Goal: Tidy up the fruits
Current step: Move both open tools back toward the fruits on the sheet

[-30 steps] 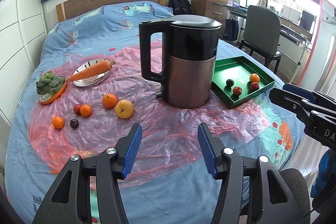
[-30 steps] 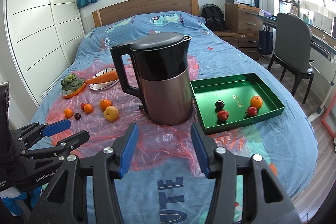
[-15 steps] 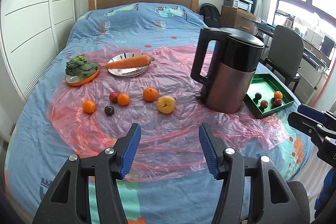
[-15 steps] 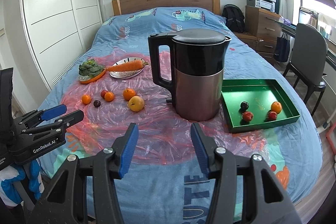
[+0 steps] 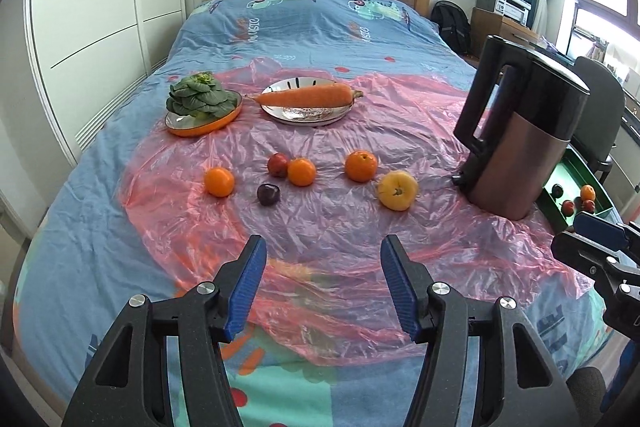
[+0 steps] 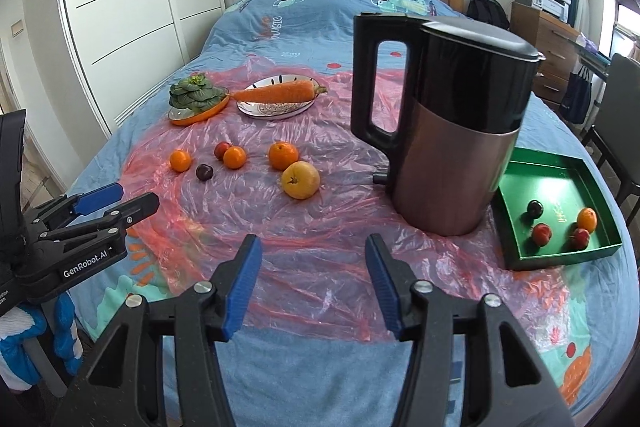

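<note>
The job stood part done: four small fruits already lay in the green tray (image 6: pixel 560 227), which sat just to the right of the kettle (image 6: pixel 444 131), while six more waited loose on the pink plastic sheet (image 5: pixel 320 219) to the kettle's left. Closest to the kettle was the yellow apple (image 5: pixel 398 191), with an orange (image 5: pixel 361 166) just beyond it; farther left lay a second orange (image 5: pixel 301 171) touching a red plum (image 5: pixel 278 164), then a dark plum (image 5: pixel 268 194) and a third orange (image 5: pixel 219 181). Beyond them, well left of the kettle, a carrot (image 5: pixel 306 95) lay across a plate and a leafy green sat in an orange dish – neither looked part of the fruit sorting. The step in hand seemed to be lining up on the next fruit. The left claw (image 5: pixel 320 291) was spread wide and held nothing, poised low over the near edge of the sheet and aimed at the loose group. The right claw (image 6: pixel 312 283) was likewise wide apart and empty, level beside it and pointed at the kettle's base. The next move likely called for reaching forward over one fruit – the apple was nearest to the kettle – closing gently, and carrying it around the kettle to the tray without knocking the kettle over.
</note>
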Available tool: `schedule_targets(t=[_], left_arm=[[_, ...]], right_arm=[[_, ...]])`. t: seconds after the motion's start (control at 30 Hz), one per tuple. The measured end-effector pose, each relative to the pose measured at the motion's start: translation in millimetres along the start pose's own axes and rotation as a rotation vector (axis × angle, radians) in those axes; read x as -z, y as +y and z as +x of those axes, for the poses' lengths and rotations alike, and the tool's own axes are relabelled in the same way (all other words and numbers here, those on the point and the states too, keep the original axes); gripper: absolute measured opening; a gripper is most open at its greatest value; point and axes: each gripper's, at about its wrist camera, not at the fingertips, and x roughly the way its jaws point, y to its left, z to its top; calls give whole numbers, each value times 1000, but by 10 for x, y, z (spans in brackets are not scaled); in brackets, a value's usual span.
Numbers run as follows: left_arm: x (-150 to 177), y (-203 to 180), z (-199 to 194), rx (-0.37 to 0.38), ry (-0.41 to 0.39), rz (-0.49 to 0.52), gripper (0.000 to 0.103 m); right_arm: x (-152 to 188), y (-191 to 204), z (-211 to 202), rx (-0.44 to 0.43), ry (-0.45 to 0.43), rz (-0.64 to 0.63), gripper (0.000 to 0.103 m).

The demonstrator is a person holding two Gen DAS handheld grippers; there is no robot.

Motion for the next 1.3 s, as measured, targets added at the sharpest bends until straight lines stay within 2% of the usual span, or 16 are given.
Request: schedule_targets(t=[0.43,0.73,0.93,1.0,1.07,1.3], left_arm=[[-133,645,754,-103,22,-109,55],[-264,1215,1388,-145,66,-188,55],[-344,1297,1691,-148,87,-161,55],[-357,1295,1773,-152,93,-150,55],[-360,1301,1835,-153,97,-143,55],[-346,1314,2012,-153,115,-135,55]], right_arm=[[-260,177,937,-68,41,-33,78],[-415,210,1649,-93,83,-36,88],[-481,225,1989,-99,97,-35,91],[-486,236,2061,-92,97,-42,99],[-501,243,2096,-78,89,-56,103],[-531,212,2187,-26,71,-79,103]])
